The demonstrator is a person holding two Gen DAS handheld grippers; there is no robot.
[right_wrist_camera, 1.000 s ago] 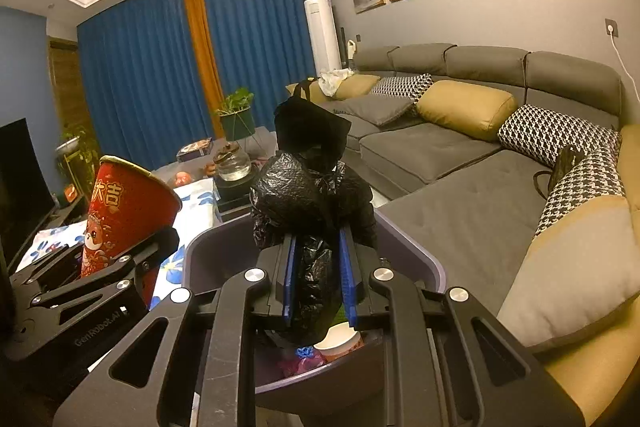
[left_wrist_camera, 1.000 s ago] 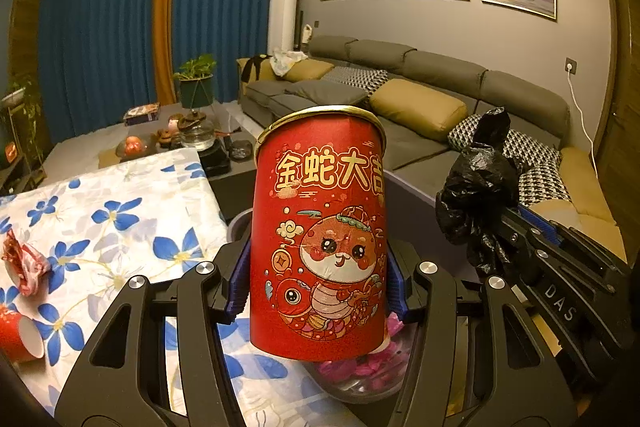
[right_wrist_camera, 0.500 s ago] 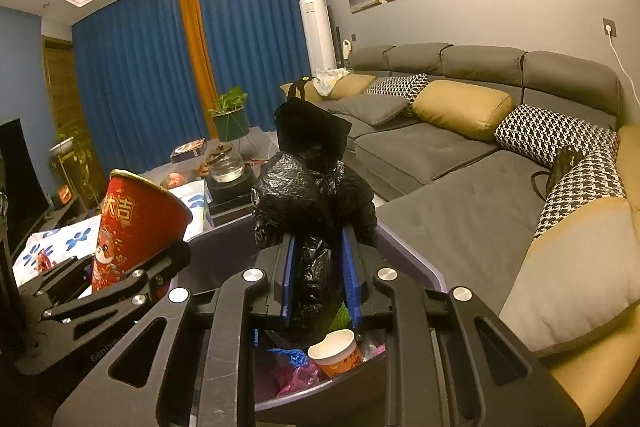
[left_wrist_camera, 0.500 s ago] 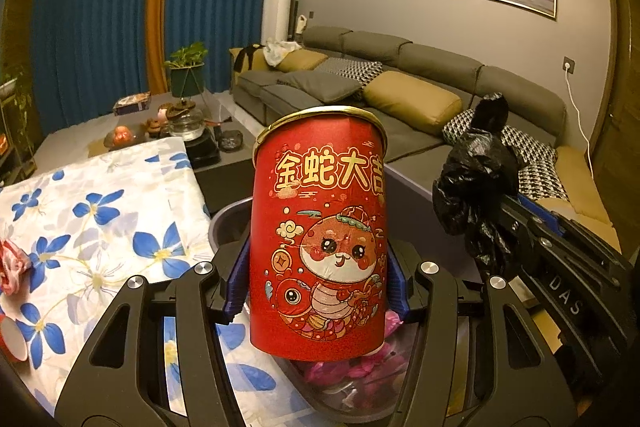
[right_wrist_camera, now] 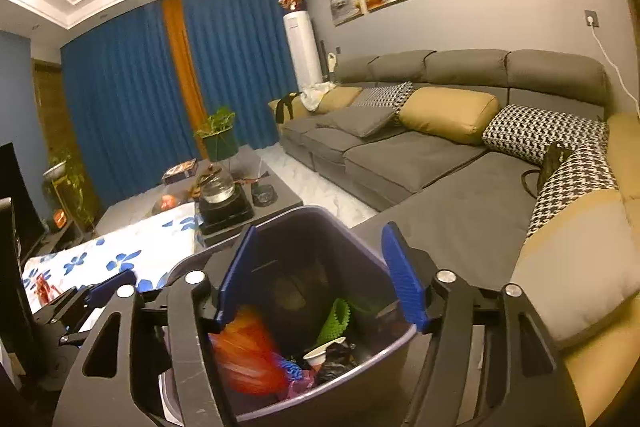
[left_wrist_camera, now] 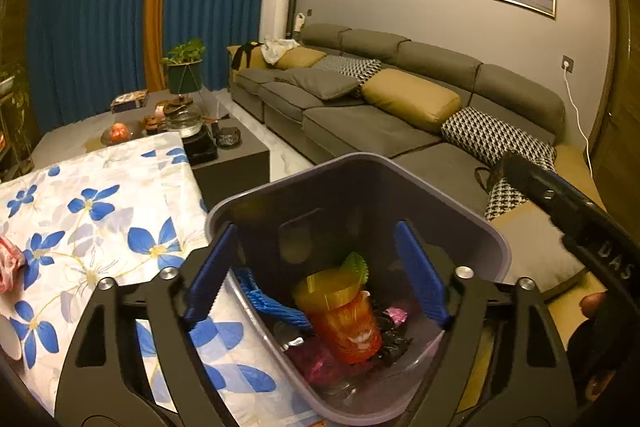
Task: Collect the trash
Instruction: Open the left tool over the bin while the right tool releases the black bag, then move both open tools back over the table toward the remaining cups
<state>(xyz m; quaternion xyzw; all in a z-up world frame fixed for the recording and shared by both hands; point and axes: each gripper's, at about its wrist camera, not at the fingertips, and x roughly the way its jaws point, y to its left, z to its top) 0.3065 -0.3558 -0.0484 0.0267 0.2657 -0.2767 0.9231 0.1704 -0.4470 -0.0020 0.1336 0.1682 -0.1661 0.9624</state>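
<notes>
A grey-purple trash bin [left_wrist_camera: 360, 161] stands below both grippers, between the table and the sofa. My left gripper [left_wrist_camera: 316, 267] hangs over it with its jaws opening and nothing between them. The red paper cup [left_wrist_camera: 344, 323] with the cartoon snake lies blurred inside the bin among other trash. My right gripper [right_wrist_camera: 320, 277] is over the same bin [right_wrist_camera: 320, 213], its jaws also opening with nothing between them. The black plastic bag [right_wrist_camera: 336, 361] lies in the bin beside a small white cup [right_wrist_camera: 320, 351] and the red cup [right_wrist_camera: 244, 351]. A crumpled red wrapper [left_wrist_camera: 8, 263] lies on the table at the far left.
The table with the blue-flowered cloth [left_wrist_camera: 100, 227] is left of the bin. A grey sofa [left_wrist_camera: 360, 131] with cushions runs along the right. A dark coffee table [right_wrist_camera: 276, 199] with a glass kettle [right_wrist_camera: 218, 187] stands behind the bin.
Both grippers have opened. The red cup left the left gripper and the black bag left the right one; both now lie in the bin.
</notes>
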